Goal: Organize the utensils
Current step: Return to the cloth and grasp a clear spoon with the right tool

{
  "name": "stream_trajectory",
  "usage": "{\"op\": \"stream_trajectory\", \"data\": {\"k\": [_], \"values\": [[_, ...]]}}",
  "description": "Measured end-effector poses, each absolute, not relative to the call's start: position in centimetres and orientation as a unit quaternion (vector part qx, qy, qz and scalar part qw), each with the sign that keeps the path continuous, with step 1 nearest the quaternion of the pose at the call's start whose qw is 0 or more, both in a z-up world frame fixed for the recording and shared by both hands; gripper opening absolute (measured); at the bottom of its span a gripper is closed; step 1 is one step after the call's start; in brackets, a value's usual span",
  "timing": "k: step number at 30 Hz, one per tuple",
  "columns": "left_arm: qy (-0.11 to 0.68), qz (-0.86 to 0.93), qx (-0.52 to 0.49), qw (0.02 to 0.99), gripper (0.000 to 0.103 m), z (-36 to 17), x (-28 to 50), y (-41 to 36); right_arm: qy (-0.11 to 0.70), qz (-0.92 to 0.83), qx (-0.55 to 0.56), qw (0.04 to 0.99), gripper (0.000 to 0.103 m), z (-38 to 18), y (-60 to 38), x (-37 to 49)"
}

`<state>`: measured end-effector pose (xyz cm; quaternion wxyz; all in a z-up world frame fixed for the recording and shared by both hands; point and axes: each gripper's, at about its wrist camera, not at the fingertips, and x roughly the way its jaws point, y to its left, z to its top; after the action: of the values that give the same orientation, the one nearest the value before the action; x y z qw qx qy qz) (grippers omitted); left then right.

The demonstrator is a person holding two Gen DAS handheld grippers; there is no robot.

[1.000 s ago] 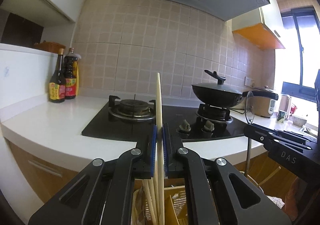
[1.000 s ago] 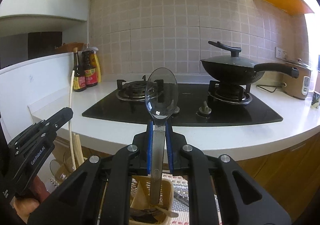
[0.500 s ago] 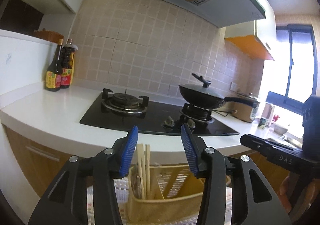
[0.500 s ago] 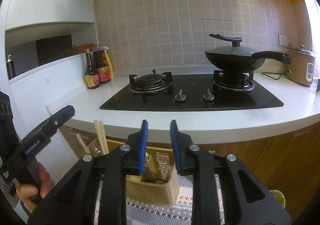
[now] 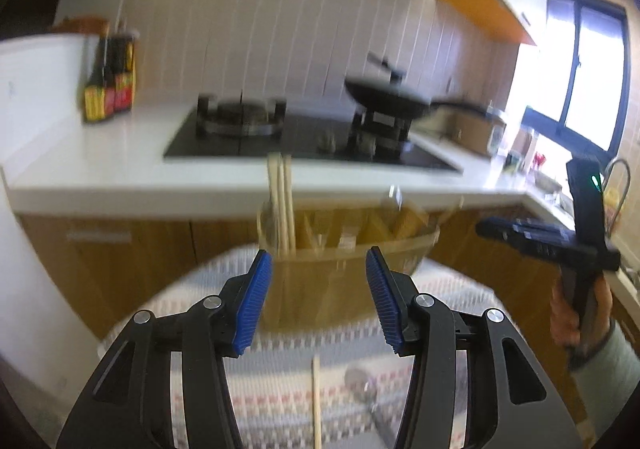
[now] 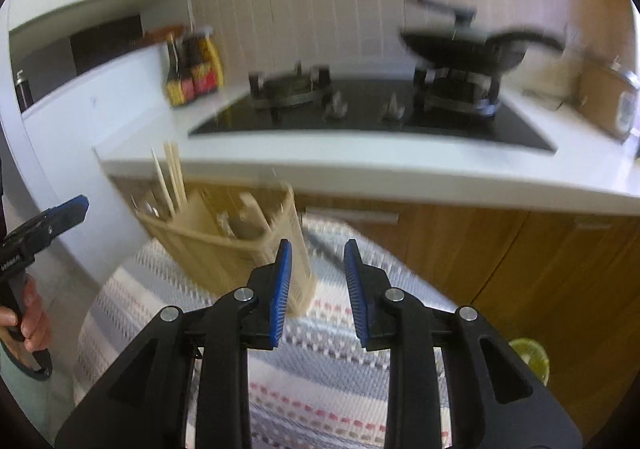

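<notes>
Chopstick [image 5: 281, 205] and spoon now released into holder [image 5: 344, 269]; both jaws empty.

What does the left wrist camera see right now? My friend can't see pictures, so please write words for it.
The left gripper, its blue fingers opening with nothing between them, points at a tan utensil holder holding chopsticks on a striped cloth. One loose chopstick lies on the cloth nearer the camera. Behind, blurred, are a white counter, stove and black pan.

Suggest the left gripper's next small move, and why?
Probably dip the left gripper, jaws opening with nothing between them, toward the loose chopstick on the striped cloth. Other chopsticks already stand in the holder.
</notes>
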<state>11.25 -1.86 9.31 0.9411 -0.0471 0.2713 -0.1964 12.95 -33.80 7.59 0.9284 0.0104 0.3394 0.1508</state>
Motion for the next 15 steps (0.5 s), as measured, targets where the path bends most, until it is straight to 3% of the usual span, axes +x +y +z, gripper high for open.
{"op": "stream_trajectory", "data": {"k": [15], "values": [[0.432, -0.202, -0.009, 0.879, 0.047, -2.4, 12.6, -3.1, 0.432, 0.18, -0.021, 0.883, 0.024, -2.2, -33.3, 20.8]]}}
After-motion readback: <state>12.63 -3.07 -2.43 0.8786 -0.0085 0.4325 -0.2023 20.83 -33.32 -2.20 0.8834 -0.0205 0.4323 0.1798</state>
